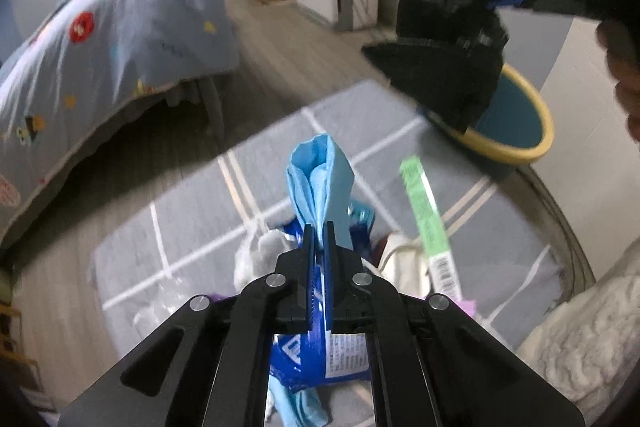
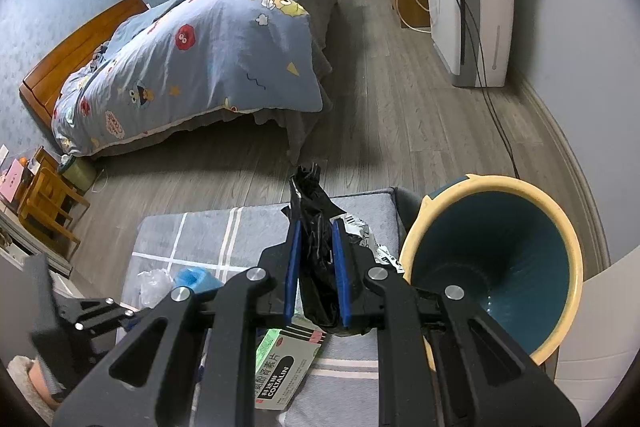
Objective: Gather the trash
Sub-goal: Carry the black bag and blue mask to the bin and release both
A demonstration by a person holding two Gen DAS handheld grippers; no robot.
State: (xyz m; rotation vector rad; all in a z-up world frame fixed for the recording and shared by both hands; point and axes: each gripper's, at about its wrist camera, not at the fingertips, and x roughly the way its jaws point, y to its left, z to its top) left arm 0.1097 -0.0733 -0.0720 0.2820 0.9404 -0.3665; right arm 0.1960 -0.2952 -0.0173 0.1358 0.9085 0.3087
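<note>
Now, left gripper [image 1: 319, 233]: clenched on blue wrapper [image 1: 320, 183], frame centre.
Right gripper [image 2: 316, 231]: grasping black bag [image 2: 316, 211], lower centre.
Bin [image 2: 496, 267]: lower right, beside the bag.

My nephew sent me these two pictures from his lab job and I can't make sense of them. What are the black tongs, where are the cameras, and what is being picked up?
A person holds a hand-held gripper in each hand; each carries a wide-angle camera looking along its fingers. In the left camera's view, the left gripper pinches a light blue wrapper. In the right camera's view, the right gripper pinches a black plastic bag near a waste bin. On the grey rug lies more litter, including a medicine box.
</note>
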